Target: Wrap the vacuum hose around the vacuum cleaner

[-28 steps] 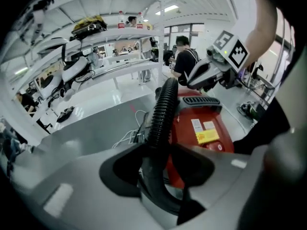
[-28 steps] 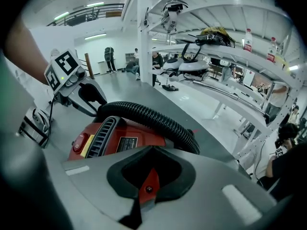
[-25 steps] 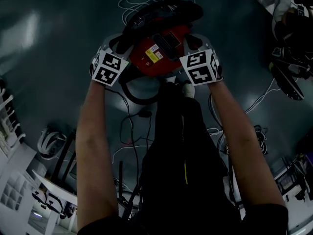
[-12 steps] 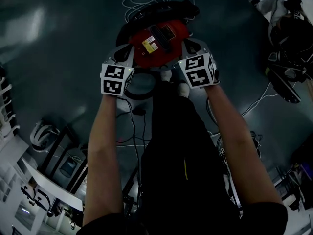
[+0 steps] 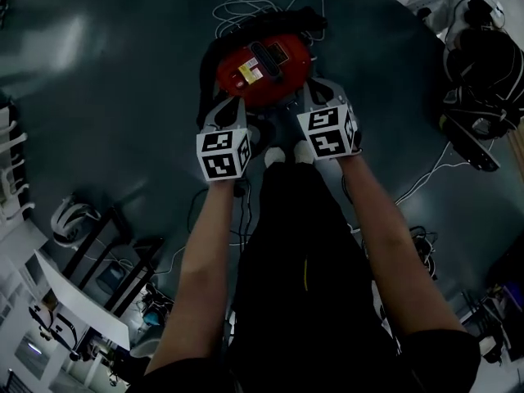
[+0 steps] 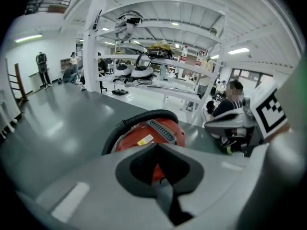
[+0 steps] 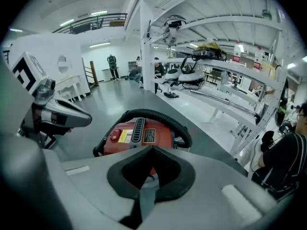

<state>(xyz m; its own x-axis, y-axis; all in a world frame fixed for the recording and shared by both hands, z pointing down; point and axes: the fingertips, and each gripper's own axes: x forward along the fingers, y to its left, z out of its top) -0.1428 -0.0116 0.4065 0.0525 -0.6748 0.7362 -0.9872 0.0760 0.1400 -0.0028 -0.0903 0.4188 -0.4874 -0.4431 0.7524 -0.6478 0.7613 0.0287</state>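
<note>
- Your left gripper (image 6: 161, 176) had just been closing. Its jaws stood pressed together, with nothing between them.
- Your right gripper (image 7: 146, 176) was likewise fully closed and empty, its jaws meeting in one seam.
- The red vacuum cleaner (image 5: 262, 70) sat on the dark grey floor (image 5: 106, 80), just ahead of your white shoes (image 5: 278, 155).
- Its yellow label and ribbed black handle strip faced up.
- The black ribbed vacuum hose (image 5: 203, 80) curved along the cleaner's left side and around its far edge in the head view.
- In the right gripper view the hose arched over the back of the red body from one side to the other, lying close against it.
- You held both grippers over the near side of the cleaner, angled downward, left and right of its middle, each marker cube toward you.
- In each gripper view the cleaner lay beyond the closed tips, and neither gripper touched the body or the hose.
- The left gripper view also caught the other gripper off to the right, and the right gripper view caught the left one off to its left.
- A tangle of thin white cables (image 5: 246, 8) lay on the floor just past the cleaner.
- White shelving racks (image 7: 211, 66) holding equipment stood farther back in the room.
- More gear and cables lay on the floor at the right edge of the head view (image 5: 479, 97).
</note>
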